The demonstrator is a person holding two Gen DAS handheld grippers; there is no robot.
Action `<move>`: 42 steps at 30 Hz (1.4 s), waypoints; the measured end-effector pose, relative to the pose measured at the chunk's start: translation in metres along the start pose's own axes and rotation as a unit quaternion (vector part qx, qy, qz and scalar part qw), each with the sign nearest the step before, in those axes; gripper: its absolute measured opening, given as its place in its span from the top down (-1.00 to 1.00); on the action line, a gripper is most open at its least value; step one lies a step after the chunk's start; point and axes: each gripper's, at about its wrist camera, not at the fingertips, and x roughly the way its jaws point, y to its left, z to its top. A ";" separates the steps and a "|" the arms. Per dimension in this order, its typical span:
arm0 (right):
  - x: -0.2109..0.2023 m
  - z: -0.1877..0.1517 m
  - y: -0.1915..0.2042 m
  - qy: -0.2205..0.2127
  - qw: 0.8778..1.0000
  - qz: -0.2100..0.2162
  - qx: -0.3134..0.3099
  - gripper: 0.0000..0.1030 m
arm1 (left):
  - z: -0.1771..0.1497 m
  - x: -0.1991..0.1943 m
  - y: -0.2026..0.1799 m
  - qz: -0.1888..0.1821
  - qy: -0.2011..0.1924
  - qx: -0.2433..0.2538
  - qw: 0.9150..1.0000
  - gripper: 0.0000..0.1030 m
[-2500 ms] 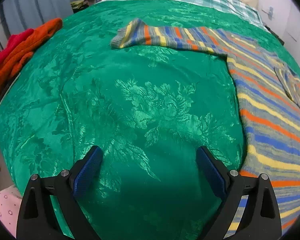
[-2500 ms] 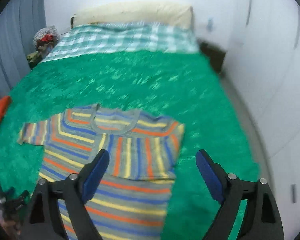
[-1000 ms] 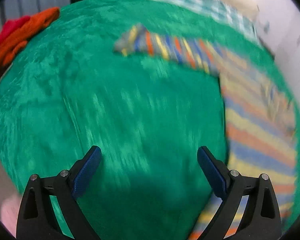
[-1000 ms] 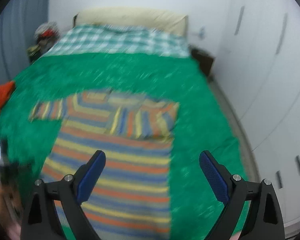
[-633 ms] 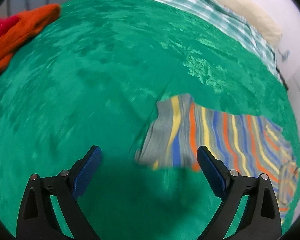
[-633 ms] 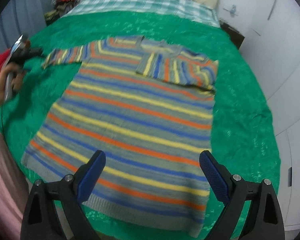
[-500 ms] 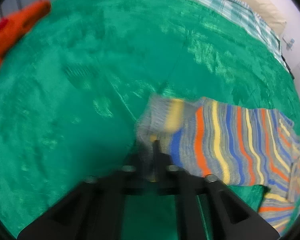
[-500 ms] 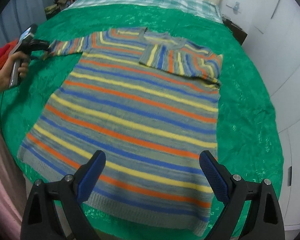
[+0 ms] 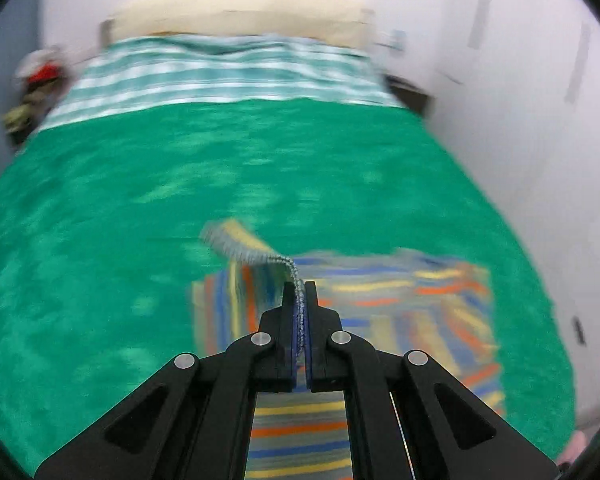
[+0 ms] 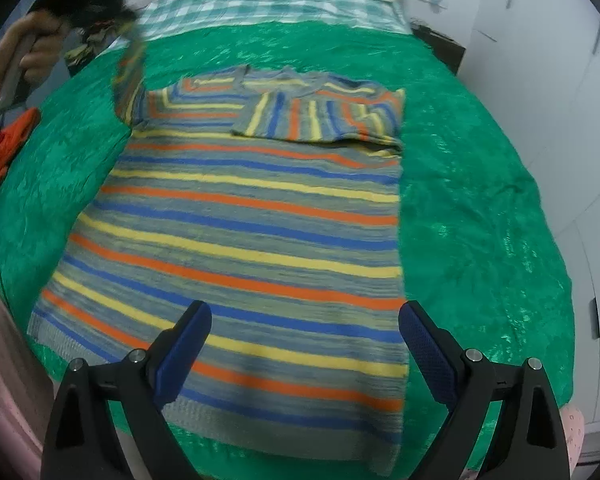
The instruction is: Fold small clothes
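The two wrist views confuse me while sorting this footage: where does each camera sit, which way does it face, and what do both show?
Left wrist: on the left claw, facing up the bed toward the headboard; the claw is shut on the striped sweater's sleeve cuff, lifted off the green bedspread.
Right wrist: on the open right claw, above the striped sweater hem, looking down its length; the person's left hand shows at upper left.
Shared: sweater, bedspread, checkered sheet.
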 end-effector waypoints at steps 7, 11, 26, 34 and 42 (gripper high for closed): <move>0.006 -0.012 -0.027 0.008 0.999 -0.003 0.032 -0.82 | -0.038 0.058 -0.054 -0.103 0.055 -0.012 0.993 -0.48; 0.011 -0.016 -0.046 0.020 0.998 -0.003 0.051 -0.82 | -0.035 0.073 0.022 -0.010 0.060 -0.088 0.994 -0.48; 0.055 0.156 -0.054 -0.001 0.975 0.215 0.063 -0.73 | -0.099 0.054 0.070 0.163 0.044 0.005 0.986 -0.74; 0.203 0.232 0.009 0.074 0.951 0.289 0.077 0.37 | -0.117 0.096 0.061 0.128 0.096 0.029 0.987 -0.67; 0.216 0.193 0.038 0.134 0.962 0.234 -0.034 0.61 | -0.141 0.096 0.082 0.106 0.096 -0.013 0.990 -0.90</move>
